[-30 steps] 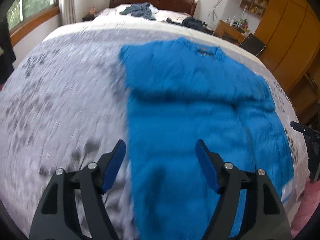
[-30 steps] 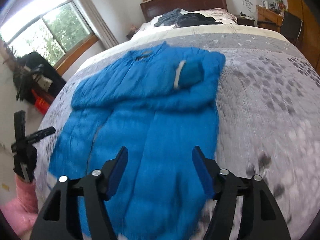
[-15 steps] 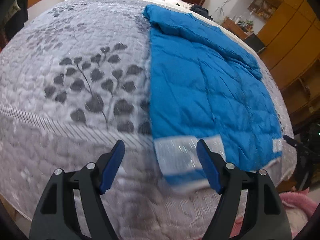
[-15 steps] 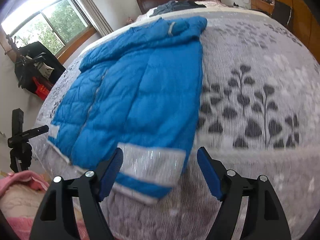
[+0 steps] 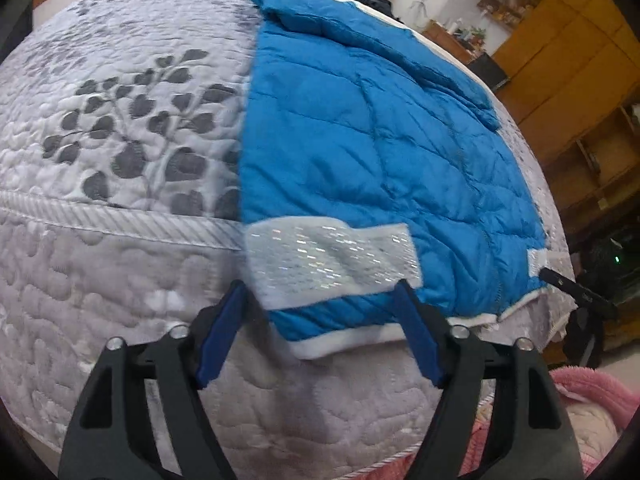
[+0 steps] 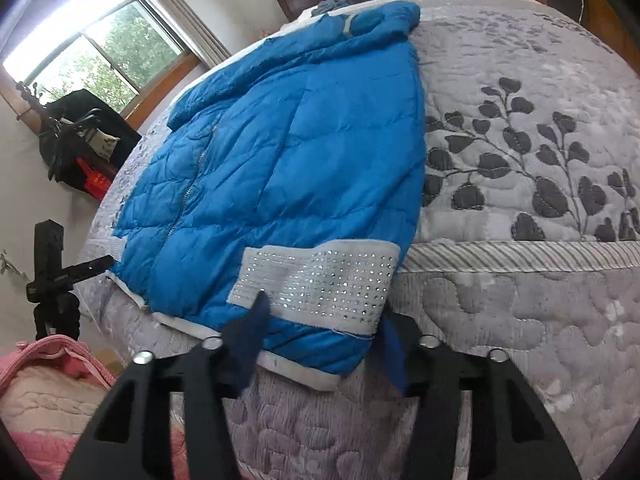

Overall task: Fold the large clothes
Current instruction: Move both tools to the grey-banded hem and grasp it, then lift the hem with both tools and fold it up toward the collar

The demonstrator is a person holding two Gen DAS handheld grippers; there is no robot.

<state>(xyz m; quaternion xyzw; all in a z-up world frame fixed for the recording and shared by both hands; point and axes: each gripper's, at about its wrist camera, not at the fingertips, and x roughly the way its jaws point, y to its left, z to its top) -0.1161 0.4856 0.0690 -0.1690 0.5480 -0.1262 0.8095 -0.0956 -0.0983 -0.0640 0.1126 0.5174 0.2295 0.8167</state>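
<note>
The blue puffer jacket (image 5: 372, 152) lies spread flat along the foot edge of the bed (image 5: 100, 280), and both the left claw (image 5: 320, 332) and right claw (image 6: 316, 340), jaws spread wide and empty, hover at its sparkly hem band (image 6: 316, 284), so I judge the next move is pinching that hem to fold it up toward the collar.
</note>
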